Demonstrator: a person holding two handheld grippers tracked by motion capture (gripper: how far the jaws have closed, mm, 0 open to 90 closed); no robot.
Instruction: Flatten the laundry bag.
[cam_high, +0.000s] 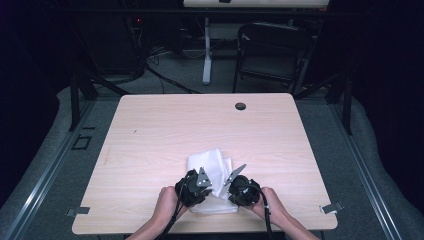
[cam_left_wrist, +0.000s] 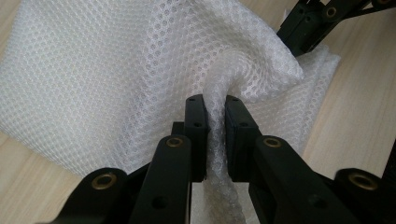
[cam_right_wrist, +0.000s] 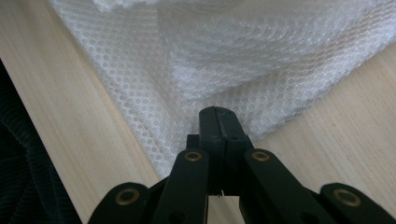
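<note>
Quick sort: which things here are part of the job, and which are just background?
In the job:
- white mesh cloth, bunched on the table
- left tongs, clamped on a fold of the cloth
- right tongs, closed at the cloth's edge

Just lying about:
- folding chair
- metal clips at the table's near corners
- floor cables

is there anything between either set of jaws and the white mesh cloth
Nothing visible. The left gripper already pinches a bunched fold of the white mesh cloth between its jaws. The right gripper has its jaws shut at the cloth's edge; whether they hold any of it cannot be told.
</note>
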